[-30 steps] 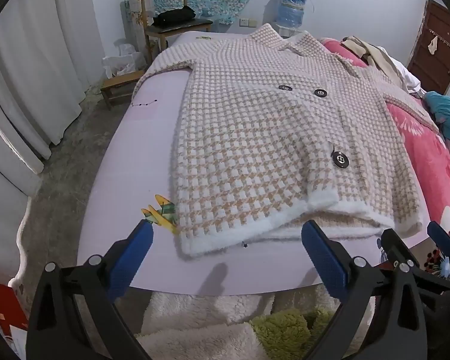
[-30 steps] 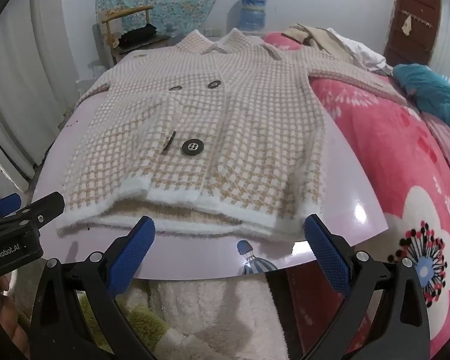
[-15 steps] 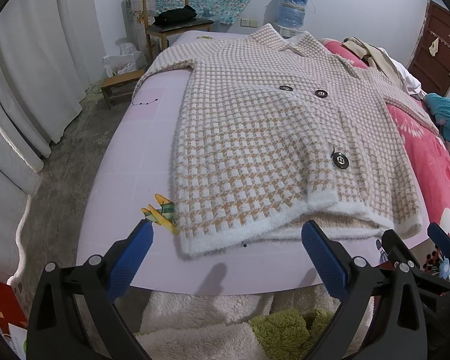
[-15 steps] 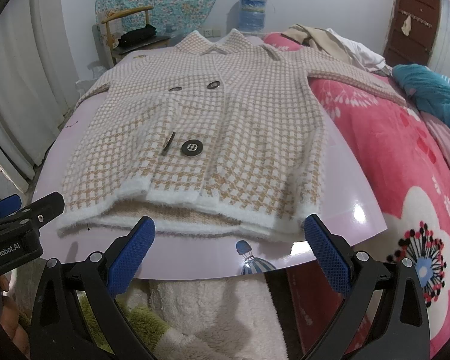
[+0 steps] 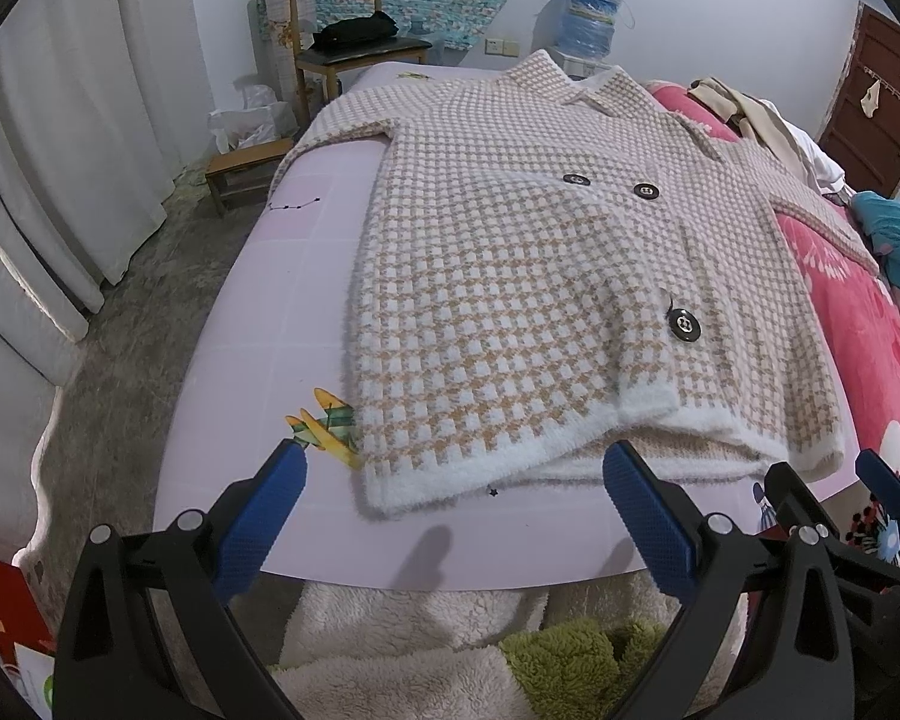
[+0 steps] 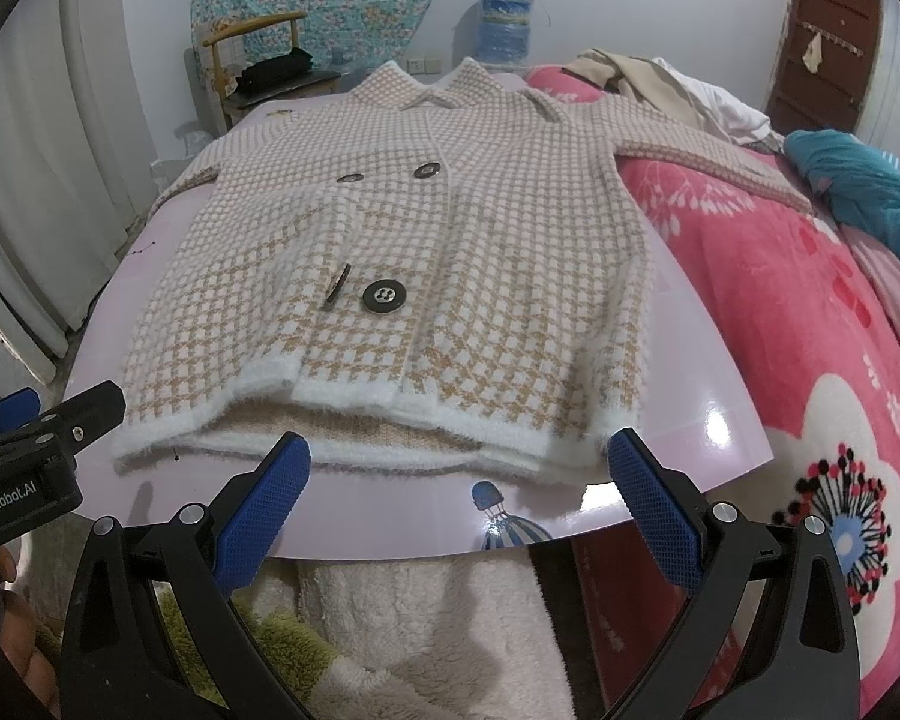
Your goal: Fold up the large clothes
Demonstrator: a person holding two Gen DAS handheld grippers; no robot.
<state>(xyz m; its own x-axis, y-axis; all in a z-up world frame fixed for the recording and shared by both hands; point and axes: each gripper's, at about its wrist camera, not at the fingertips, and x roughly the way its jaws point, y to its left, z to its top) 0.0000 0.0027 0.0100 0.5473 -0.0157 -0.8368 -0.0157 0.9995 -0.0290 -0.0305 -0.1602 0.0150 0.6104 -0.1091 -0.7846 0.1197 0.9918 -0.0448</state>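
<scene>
A beige-and-white checked fuzzy coat (image 5: pixel 528 300) with dark buttons lies flat, front up, on a pale pink board (image 5: pixel 252 324); it also shows in the right wrist view (image 6: pixel 426 276). Its white hem faces me. My left gripper (image 5: pixel 456 504) is open and empty, just short of the hem's left corner. My right gripper (image 6: pixel 459 492) is open and empty, just short of the hem's middle. The right gripper shows at the left wrist view's lower right (image 5: pixel 834 516), the left gripper at the right wrist view's left edge (image 6: pixel 36 438). The right sleeve (image 6: pixel 708 150) stretches over the pink blanket.
A pink flowered blanket (image 6: pixel 810 360) covers the bed to the right, with a teal cloth (image 6: pixel 858 192) and beige clothes (image 6: pixel 636 75) on it. A wooden chair (image 5: pixel 354 42), a small stool (image 5: pixel 240 168) and white curtains (image 5: pixel 60 150) stand at the left. A fluffy rug (image 6: pixel 426 630) lies below.
Both grippers have crept slightly closer to the coat's hem. The coat has not moved and both grippers stay open.
</scene>
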